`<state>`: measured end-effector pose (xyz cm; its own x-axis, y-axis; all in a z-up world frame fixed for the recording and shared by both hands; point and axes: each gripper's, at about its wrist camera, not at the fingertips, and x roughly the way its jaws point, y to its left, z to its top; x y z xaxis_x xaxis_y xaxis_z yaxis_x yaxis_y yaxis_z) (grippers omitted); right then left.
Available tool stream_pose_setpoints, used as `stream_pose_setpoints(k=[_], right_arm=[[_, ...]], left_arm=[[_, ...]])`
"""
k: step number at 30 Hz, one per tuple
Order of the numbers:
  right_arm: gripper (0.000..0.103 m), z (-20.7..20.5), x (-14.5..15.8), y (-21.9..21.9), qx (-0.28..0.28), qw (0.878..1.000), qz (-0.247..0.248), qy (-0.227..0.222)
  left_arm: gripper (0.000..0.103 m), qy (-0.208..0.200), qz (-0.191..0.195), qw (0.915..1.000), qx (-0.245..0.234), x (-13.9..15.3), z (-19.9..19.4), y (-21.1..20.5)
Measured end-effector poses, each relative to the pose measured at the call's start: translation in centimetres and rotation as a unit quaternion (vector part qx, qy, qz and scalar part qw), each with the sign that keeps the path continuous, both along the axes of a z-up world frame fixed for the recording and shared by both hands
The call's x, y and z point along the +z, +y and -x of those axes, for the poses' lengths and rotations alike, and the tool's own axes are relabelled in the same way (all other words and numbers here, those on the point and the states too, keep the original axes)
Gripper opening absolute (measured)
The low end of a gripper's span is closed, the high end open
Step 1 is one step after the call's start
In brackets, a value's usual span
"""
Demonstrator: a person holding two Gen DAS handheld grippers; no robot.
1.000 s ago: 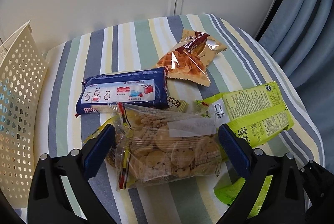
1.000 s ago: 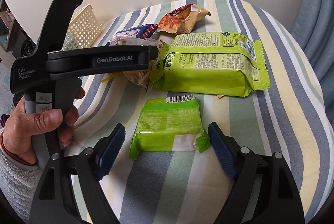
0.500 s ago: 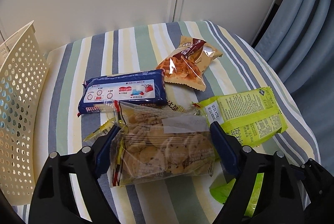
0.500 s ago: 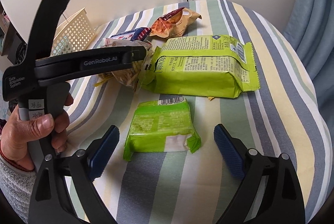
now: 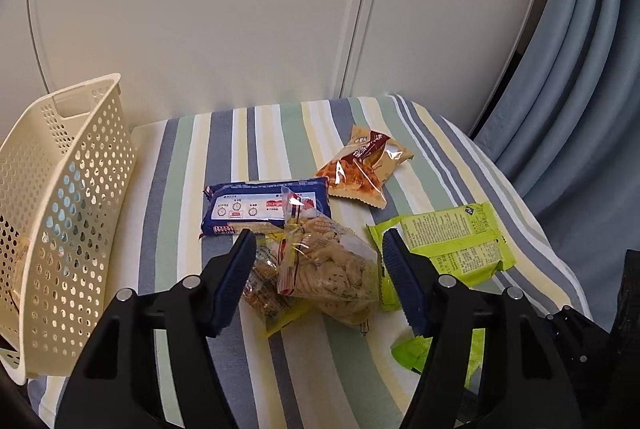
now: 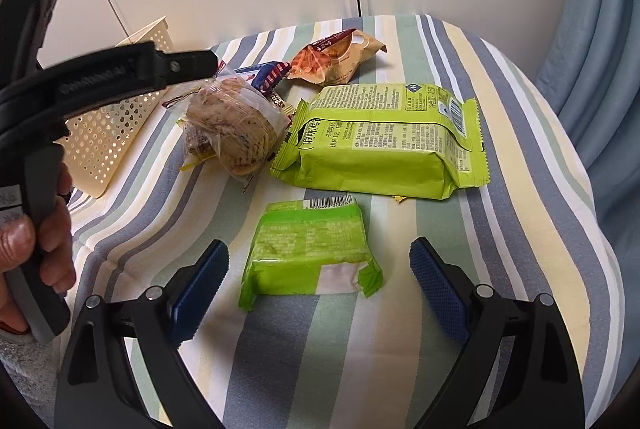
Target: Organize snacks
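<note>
My left gripper (image 5: 318, 245) is shut on a clear bag of cookies (image 5: 328, 269), which is bunched between the blue pads and held just above the striped cloth (image 5: 224, 149). The right wrist view shows the same cookie bag (image 6: 232, 125) hanging under the left gripper's black body. My right gripper (image 6: 320, 257) is open, low over the cloth, with a small green packet (image 6: 308, 253) lying between and just ahead of its fingers. A cream perforated basket (image 5: 72, 197) stands at the left edge.
A blue packet (image 5: 256, 207), an orange waffle packet (image 5: 360, 169) and a large green pack (image 6: 384, 141) lie on the cloth behind the cookies. A hand (image 6: 44, 241) holds the left gripper's handle. White cabinet doors stand behind, a blue curtain (image 5: 580, 109) at right.
The left gripper's fingers closed in on the cookie bag, squeezing it narrow, and rose with it. The right gripper drew back a little from the small green packet and stayed open.
</note>
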<state>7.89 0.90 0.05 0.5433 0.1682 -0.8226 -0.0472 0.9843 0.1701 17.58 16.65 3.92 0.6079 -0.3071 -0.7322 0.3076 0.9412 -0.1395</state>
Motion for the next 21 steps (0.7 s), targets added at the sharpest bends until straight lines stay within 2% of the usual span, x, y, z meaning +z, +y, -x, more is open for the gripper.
stream_pose_setpoints(k=[3,4,5,9,13,19,21], right_arm=[[0.091,0.0,0.0,0.1,0.000,1.000,0.001,0.000],[0.091,-0.1,0.1,0.1,0.000,1.000,0.002,0.000],[0.091,-0.1,0.1,0.1,0.001,1.000,0.003,-0.001],[0.093,0.0,0.3,0.3,0.004,1.000,0.005,-0.003],[0.093,0.0,0.2,0.3,0.004,1.000,0.000,-0.002],[0.093,-0.2,0.0,0.0,0.004,1.000,-0.012,0.002],[0.093,-0.2,-0.1,0.0,0.003,1.000,-0.014,0.002]], left_arm=[[0.074,0.001,0.001,1.0000,-0.006,0.5,0.0,-0.2],[0.090,0.002,-0.002,1.0000,-0.005,0.4,-0.2,-0.3],[0.101,0.004,-0.009,0.9999,-0.003,0.1,-0.4,-0.6],[0.100,0.018,-0.035,0.9992,-0.014,-1.2,-0.9,-1.8],[0.101,0.040,-0.081,0.9957,-0.020,-3.4,-1.9,-3.3],[0.100,0.074,-0.096,0.9923,-0.023,-5.7,-3.2,-4.1],[0.087,0.068,-0.087,0.9936,-0.026,-5.4,-3.2,-4.2]])
